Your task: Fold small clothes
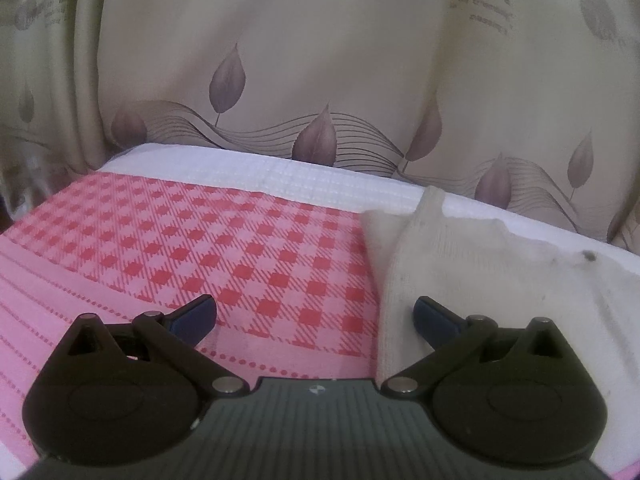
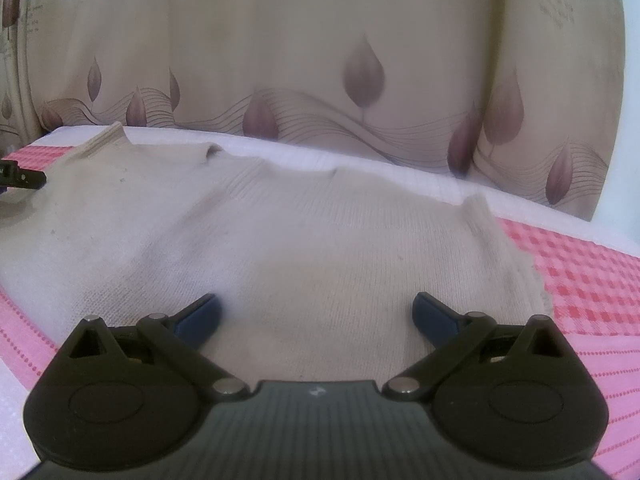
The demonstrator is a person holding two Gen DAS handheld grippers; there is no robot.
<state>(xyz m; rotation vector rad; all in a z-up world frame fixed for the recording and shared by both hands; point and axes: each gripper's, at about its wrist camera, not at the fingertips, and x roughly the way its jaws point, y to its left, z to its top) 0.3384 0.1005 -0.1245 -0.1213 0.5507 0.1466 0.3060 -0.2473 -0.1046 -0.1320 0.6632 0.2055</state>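
Observation:
A small cream knitted garment [image 2: 280,232] lies spread flat on a pink and red checked cloth [image 1: 208,240]. In the left wrist view the garment [image 1: 480,272] fills the right side, with its left edge under my right fingertip. My left gripper [image 1: 314,316] is open and empty, straddling that left edge just above the cloth. My right gripper [image 2: 316,318] is open and empty, low over the garment's near middle. The tip of the left gripper [image 2: 22,176] shows at the far left of the right wrist view.
The checked cloth [image 2: 580,280] covers a white textured surface [image 1: 280,172]. A beige curtain with leaf print [image 1: 320,60] hangs close behind the far edge, and it also fills the back of the right wrist view [image 2: 320,60].

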